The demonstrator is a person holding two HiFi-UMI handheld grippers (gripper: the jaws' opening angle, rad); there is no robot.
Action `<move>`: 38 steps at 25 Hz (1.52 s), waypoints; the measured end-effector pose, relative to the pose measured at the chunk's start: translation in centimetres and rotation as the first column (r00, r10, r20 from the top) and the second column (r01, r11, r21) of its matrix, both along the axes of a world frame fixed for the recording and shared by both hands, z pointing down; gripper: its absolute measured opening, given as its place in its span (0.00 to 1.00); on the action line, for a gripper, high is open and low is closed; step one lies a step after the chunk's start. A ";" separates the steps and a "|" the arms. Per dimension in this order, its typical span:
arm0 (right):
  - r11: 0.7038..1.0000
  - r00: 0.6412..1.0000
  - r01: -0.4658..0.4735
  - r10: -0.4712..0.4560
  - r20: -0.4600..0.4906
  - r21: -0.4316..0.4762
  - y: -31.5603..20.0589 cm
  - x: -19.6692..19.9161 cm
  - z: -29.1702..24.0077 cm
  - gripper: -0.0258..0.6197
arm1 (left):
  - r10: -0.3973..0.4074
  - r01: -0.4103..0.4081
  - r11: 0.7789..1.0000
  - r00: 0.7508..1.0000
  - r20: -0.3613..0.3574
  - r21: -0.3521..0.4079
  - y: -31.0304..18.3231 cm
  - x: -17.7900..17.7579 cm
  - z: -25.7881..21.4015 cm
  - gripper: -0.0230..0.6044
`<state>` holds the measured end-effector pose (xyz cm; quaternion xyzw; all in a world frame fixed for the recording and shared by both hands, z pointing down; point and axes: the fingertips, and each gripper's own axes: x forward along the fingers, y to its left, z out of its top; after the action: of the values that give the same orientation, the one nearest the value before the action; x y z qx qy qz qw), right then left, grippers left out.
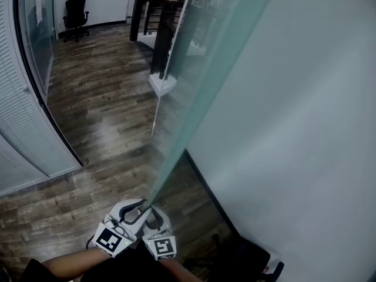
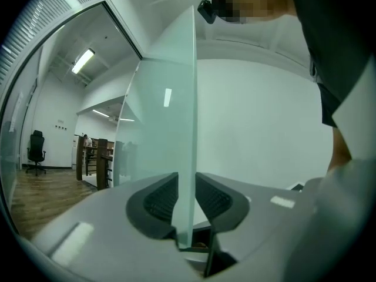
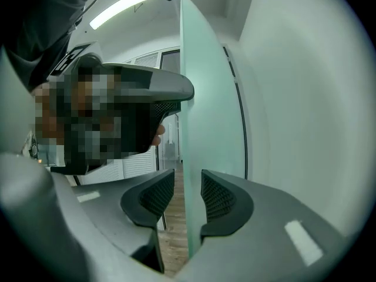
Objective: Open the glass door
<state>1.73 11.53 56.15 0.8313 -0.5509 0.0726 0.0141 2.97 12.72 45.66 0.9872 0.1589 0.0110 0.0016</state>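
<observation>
Left tongs [image 2: 187, 195]: we are clamping the glass door [image 1: 202, 93] by its edge.
Right tongs [image 3: 181, 195]: gaping, straddling that edge unpressed.
Progress: door seemingly standing open already.

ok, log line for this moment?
glass door: edge in both jaws | left gripper: shut on it | right gripper: open

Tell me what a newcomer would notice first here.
The greenish edge of the glass door cuts diagonally through the head view, from top right down to bottom centre. There the left gripper is shut on that edge, and the right gripper straddles it with a gap at one finger. Far off at top left, a black chair stands on the wood floor.
</observation>
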 end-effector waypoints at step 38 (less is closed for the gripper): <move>0.913 0.913 -0.406 0.407 -0.023 0.032 19.9 15.8 0.2 0.11 | 0.206 -0.203 0.975 0.978 0.033 -0.091 15.3 7.5 2.3 0.04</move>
<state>17.49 31.44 56.39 0.9287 -0.3669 0.0546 -0.0044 10.44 28.04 47.96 0.9642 0.2598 0.0248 0.0468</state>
